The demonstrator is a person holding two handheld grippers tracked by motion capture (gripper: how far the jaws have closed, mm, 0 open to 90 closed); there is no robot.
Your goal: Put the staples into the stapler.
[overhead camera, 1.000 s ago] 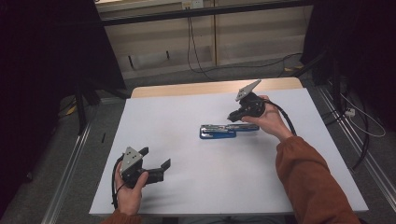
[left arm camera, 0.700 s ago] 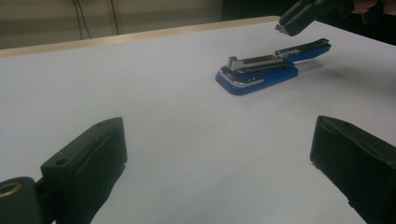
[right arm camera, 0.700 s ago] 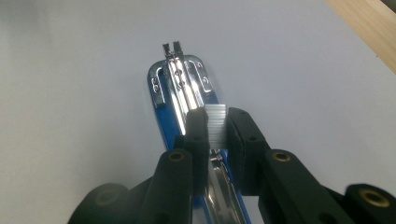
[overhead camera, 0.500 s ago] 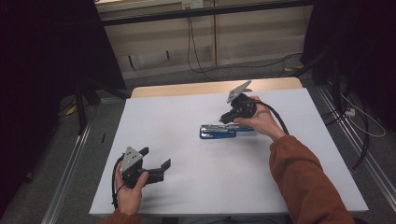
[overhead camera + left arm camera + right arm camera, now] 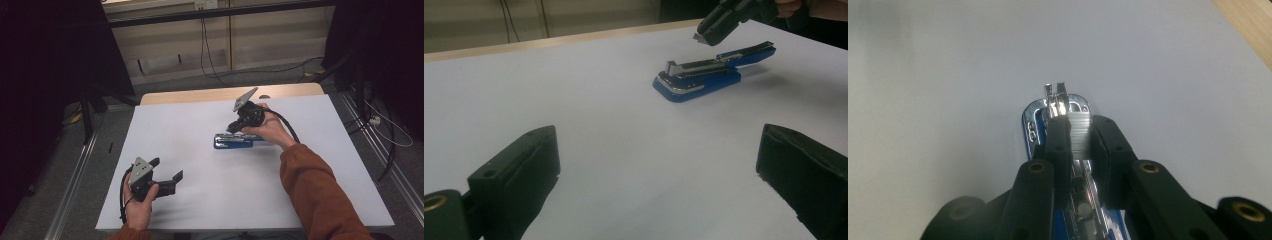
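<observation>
Your right gripper [image 5: 1075,117] pinches a strip of staples [image 5: 1079,132] right above the open blue stapler [image 5: 239,141] mid-desk, lined up along its channel; the left gripper [image 5: 167,174] hangs open, well apart.

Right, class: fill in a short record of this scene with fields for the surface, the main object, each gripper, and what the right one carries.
surface: white table top with a wooden strip along its far edge
main object: blue stapler, lying open, its metal magazine exposed
left gripper: jaws wide open, nothing between them, near the front left of the table, apart from the stapler
right gripper: above the stapler's front end, jaws nearly closed
held item: strip of staples pinched between the right gripper's jaws, over the open magazine
</observation>
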